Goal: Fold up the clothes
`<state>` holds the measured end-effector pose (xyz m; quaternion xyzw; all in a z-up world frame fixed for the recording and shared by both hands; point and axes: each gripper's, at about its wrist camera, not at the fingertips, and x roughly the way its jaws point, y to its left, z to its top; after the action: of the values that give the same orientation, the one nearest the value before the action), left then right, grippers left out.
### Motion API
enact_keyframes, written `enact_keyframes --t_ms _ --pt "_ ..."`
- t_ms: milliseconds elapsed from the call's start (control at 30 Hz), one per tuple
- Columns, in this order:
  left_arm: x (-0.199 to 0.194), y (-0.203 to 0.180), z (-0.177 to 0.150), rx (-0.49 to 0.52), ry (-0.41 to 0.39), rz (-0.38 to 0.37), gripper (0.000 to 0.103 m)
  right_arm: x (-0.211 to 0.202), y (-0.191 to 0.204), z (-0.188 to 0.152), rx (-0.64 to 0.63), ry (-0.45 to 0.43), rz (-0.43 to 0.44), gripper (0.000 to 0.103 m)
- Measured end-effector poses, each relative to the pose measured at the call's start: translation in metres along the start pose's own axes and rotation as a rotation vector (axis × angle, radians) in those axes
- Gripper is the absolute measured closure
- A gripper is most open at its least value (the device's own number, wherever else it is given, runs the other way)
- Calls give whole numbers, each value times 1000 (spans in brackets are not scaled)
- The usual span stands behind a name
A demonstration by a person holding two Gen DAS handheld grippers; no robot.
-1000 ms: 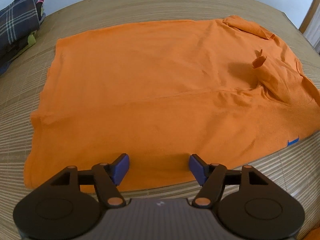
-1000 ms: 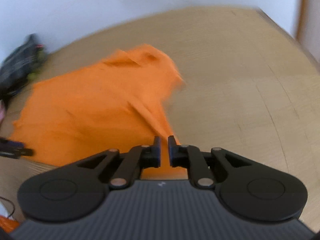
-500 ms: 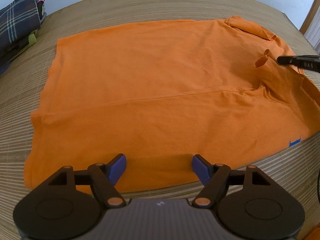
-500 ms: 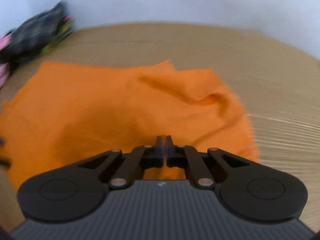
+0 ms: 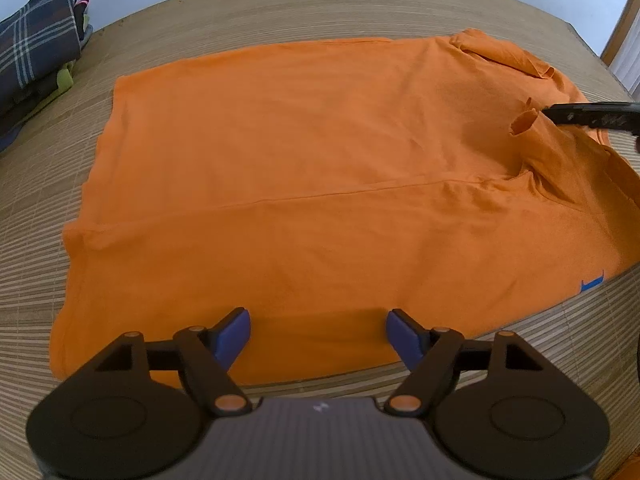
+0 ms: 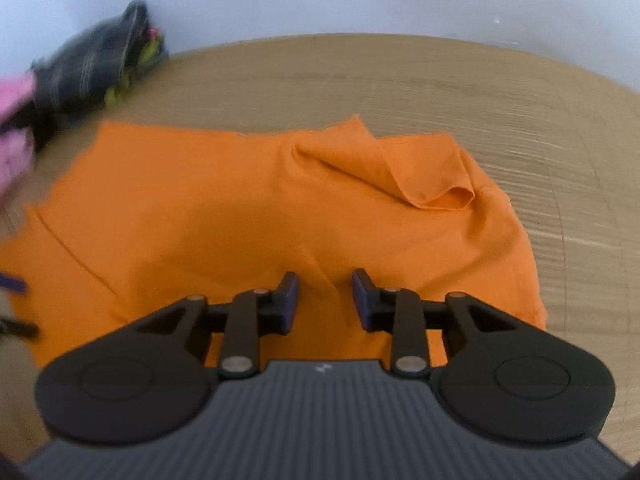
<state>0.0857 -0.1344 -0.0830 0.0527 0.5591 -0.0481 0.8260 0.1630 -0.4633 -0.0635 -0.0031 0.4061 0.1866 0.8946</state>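
Shirt: I see an orange shirt [image 5: 304, 184] lying flat in the middle of the desk [image 5: 280, 12]. It is soft, thin cloth with one long crease across it.
Sleeve: In my right view a sleeve [image 6: 404, 168] at 1 o'clock is folded back on the shirt, with a rolled, open end.
Desk top: It looks like a woven mat, tan, with fine lines running side to side.
Left tool: My left tool [image 5: 318, 334] is spread wide. Its blue pads [image 5: 234, 334] hang over the near hem at 6 o'clock. Nothing is between them.
Right tool: My right tool [image 6: 325, 300] is opening. A small raised wrinkle of the shirt sits between the pads, but they do not press it.
Pile: A heap of other clothes [image 5: 36, 56] sits at 10 o'clock, with a dark checked one on top.
Hard to see: The heap is blurry in my right view, and something pink at 9 o'clock is too smeared to tell. The shirt's right edge is cut off in my left view.
Only in left view: I see the whole hem, a tiny blue tag [image 5: 591, 285] at 4 o'clock, and the right tool's black finger [image 5: 580, 114] coming in at 2 o'clock by a raised bit of cloth.
Only in right view: I see the open gap of the right tool.
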Motion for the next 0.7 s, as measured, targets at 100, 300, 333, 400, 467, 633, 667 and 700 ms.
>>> enact_keyframes --t_ms 100,300,333,400,467,633,667,700 --pt "0 0 0 0 -2 0 25 -9 1 2 5 -68 -54 100" --pt "0 0 -1 -4 -4 -4 24 -15 -22 5 132 -86 -171 96" --pt "0 0 -1 -1 -3 -4 24 -17 -24 4 136 -64 -177 96" --pt "-2 -2 1 3 2 -10 35 -35 -29 -3 154 -86 -199 95" --pt "-9 -6 5 8 -12 -37 43 -57 -38 -15 208 -117 -157 95" --pt "-29 -39 37 70 -134 -196 41 -90 -43 -59 243 -100 -68 95" --pt "-29 -51 45 94 -152 -219 41 -91 -39 -68 213 -85 -61 95" --pt "-28 -64 54 124 -164 -239 41 -90 -34 -71 192 -75 -52 95"
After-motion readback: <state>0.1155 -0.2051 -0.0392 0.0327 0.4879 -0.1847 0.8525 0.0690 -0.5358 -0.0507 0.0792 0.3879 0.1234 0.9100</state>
